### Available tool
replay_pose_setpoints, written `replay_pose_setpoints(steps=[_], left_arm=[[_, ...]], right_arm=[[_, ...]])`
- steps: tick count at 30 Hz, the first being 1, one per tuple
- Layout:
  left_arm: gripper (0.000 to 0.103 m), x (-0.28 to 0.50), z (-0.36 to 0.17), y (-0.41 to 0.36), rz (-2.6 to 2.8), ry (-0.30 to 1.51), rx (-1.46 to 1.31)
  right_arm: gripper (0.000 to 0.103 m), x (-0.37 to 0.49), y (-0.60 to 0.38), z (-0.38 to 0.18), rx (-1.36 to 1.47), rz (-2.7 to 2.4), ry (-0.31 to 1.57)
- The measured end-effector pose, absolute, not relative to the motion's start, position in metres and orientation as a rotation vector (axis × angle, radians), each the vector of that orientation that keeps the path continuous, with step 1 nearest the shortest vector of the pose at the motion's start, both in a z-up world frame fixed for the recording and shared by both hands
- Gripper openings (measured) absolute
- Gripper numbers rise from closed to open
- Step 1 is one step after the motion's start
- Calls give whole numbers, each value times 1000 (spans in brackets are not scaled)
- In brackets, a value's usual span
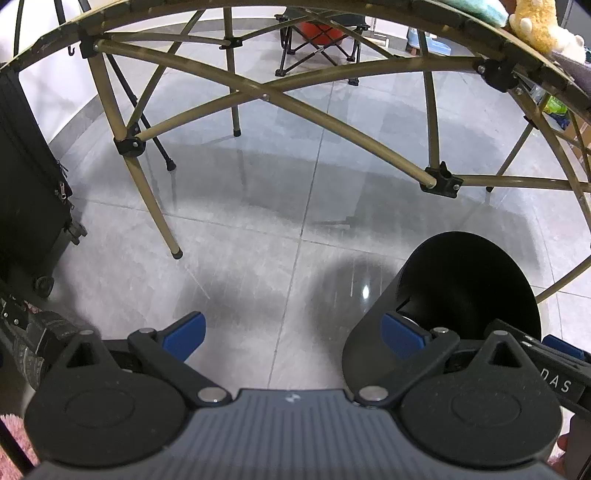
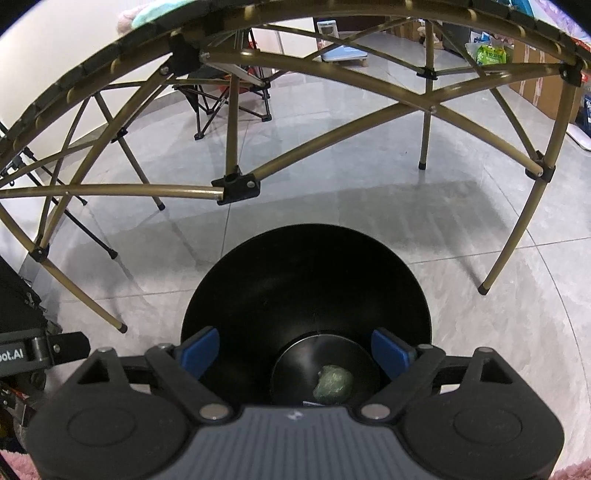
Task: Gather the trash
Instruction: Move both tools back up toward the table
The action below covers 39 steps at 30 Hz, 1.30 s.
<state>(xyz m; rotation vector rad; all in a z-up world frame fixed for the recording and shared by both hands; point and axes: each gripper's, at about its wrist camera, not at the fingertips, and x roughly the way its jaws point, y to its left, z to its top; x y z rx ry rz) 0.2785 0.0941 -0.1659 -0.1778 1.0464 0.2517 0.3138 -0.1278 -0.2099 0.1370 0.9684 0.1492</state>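
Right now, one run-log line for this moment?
right gripper: open, over bin | crumpled wad: on bin bottom | left gripper: open, empty, beside bin | floor: no trash seen

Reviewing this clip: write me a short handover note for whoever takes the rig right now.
Right gripper: open, empty, poised over the mouth of the black trash bin.
Left gripper: open, empty, over bare floor tiles beside the bin.
Trash: one crumpled greenish wad lies on the bin's bottom.
Done: that piece is in the bin.
Left: no other trash shows on the floor in either view; look elsewhere, such as on the folding table above.
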Motion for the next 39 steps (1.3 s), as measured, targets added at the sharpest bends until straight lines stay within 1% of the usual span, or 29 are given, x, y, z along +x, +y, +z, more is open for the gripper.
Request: replay_pose_setpoints(steps=[7, 15, 28, 31, 36, 39], left_arm=[[103, 276, -157, 90, 248, 1010, -157], [103, 269, -141, 82, 246, 922, -122], [103, 261, -76, 57, 200, 666, -105], [103, 263, -67, 51, 192, 640, -111], [103, 277, -55, 44, 193, 609, -110], [103, 288, -49, 41, 192, 591, -107]], right_arm=[[89, 310, -130, -195, 119, 144, 897], [89, 299, -137, -163, 95, 127, 713], [90, 283, -167, -95, 140, 95, 392], [95, 289, -174, -82, 160, 86, 334], [96, 305, -181, -64, 142, 71, 260], [100, 318, -182, -59, 128, 71, 239]])
